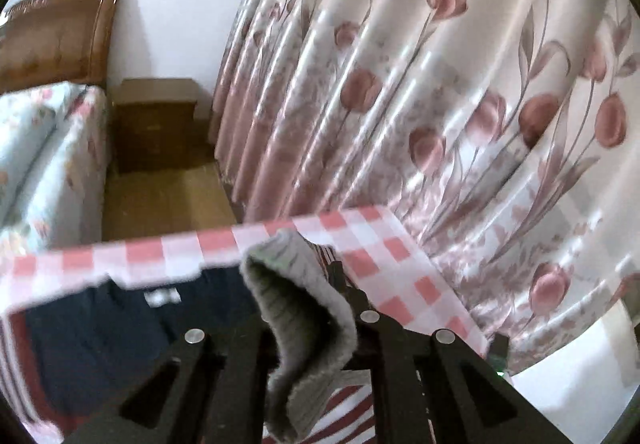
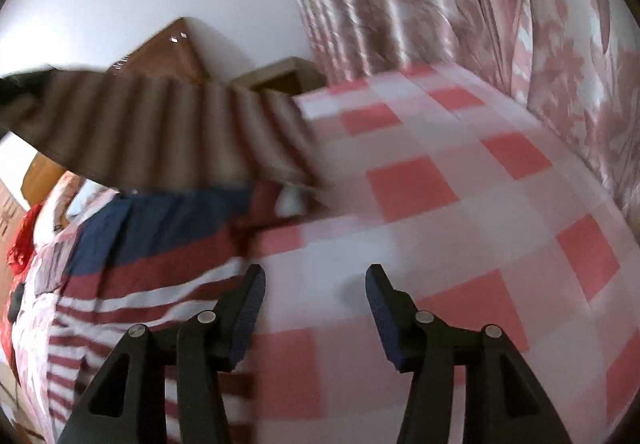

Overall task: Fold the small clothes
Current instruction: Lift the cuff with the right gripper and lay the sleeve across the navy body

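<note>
A small garment [image 1: 100,344] with a navy top, red-and-white stripes and a grey fleecy inside lies on the red-and-white checked tablecloth [image 1: 392,284]. My left gripper [image 1: 304,280] is shut on a raised fold of it [image 1: 304,324], and the cloth hides the fingertips. In the right wrist view the garment [image 2: 160,244] lies at the left, with its lifted striped part [image 2: 160,131] stretched up toward the left edge. To the right of the garment, my right gripper [image 2: 316,284] hangs open over bare tablecloth [image 2: 440,203], with nothing between its blue pads [image 2: 250,308].
A tulip-print curtain [image 1: 440,83] hangs close behind the table's far and right edges. A bed with floral bedding [image 1: 40,163], a wooden headboard [image 1: 60,39] and a brown nightstand [image 1: 156,123] stand beyond the table at the left. Something red [image 2: 20,244] lies at the far left.
</note>
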